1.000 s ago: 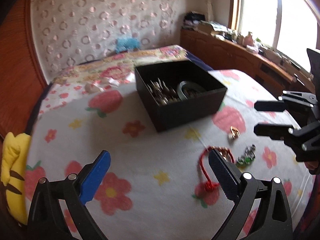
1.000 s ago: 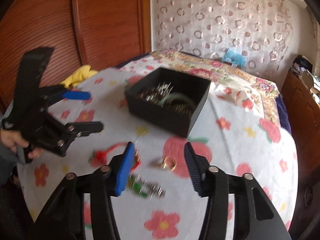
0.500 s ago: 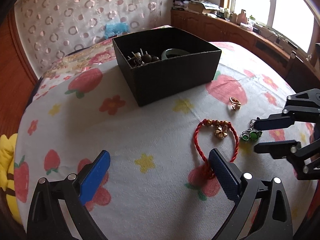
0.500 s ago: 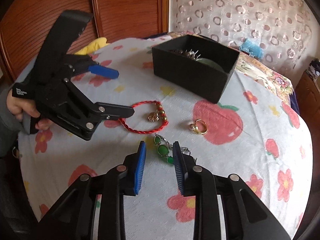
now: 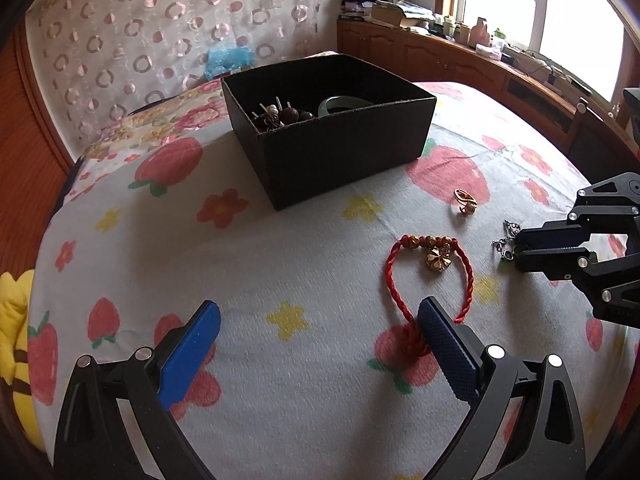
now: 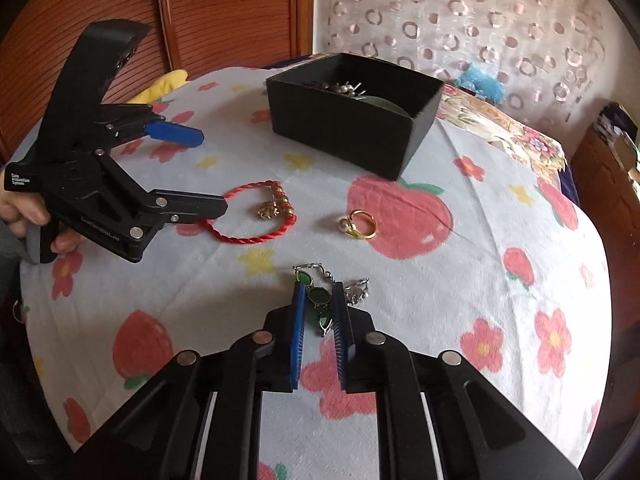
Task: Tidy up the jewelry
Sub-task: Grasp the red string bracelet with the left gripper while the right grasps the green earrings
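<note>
A black box (image 5: 332, 136) holding jewelry stands on the flower-print cloth; it also shows in the right wrist view (image 6: 352, 108). A red cord bracelet (image 5: 430, 276) with a gold charm lies in front of it, also in the right wrist view (image 6: 256, 216). A gold ring (image 6: 358, 226) lies to its right. My right gripper (image 6: 318, 300) is nearly shut around a green-stone chain (image 6: 318, 298) lying on the cloth. My left gripper (image 5: 316, 328) is wide open, its right finger over the bracelet's knotted end.
A yellow plush (image 5: 12, 344) lies at the bed's left edge. A wooden headboard (image 6: 224, 12) and a wooden cabinet (image 5: 460, 60) with clutter under the window border the bed. A patterned quilt (image 5: 160, 120) lies behind the box.
My right gripper has moved down onto the green-stone chain and its jaws have closed around it. My left gripper has come lower and closer to the red bracelet and stays open.
</note>
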Demonstrator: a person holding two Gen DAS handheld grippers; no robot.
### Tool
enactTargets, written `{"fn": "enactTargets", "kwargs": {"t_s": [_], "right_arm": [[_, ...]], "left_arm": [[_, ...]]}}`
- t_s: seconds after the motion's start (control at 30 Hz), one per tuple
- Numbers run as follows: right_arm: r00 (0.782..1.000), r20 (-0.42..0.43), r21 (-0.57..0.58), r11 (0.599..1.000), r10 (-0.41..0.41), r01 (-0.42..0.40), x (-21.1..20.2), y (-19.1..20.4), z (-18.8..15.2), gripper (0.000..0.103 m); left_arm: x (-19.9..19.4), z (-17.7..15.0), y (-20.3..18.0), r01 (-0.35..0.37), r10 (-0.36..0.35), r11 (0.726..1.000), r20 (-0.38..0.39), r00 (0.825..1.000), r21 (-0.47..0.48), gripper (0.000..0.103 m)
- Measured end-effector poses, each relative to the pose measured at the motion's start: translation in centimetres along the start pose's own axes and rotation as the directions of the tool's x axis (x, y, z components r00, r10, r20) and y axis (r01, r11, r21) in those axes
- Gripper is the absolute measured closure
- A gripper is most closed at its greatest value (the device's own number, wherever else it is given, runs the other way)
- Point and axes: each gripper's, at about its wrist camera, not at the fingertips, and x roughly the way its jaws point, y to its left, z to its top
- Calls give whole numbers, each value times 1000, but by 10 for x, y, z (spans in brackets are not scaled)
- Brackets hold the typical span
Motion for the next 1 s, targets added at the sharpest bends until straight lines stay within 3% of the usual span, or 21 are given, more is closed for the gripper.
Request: {"fn": "enactTargets", "kwargs": {"t_s": [0.2,0.43,0.5,0.6,0.63,1.0], "right_arm": [[999,36,22,1000,-3,3,-2,-4,-5,88],[999,49,26,1000,-8,6,-4,-4,-8,88],[999,49,26,1000,-7,6,-4,-3,-7,88],[999,49,25,1000,-9,7,-4,-3,-7,88],[999,49,25,1000,-9,8,-4,-3,-7,88],[998,62,20,1000,-22,20,-9,-2,3,88]], "left_arm": [[-2,1,-5,6,-6,1000,-9,1000,15,9],[-3,10,-21,40,-40,999,14,999,30,50],[-4,12,-22,40,-41,999,18,999,30,73],[-4,12,-23,58,-59,998,21,998,32,97],[-4,12,-24,62,-63,998,21,998,32,101],[-39,19,-17,45,-44,999,138,989,-5,101]]}}
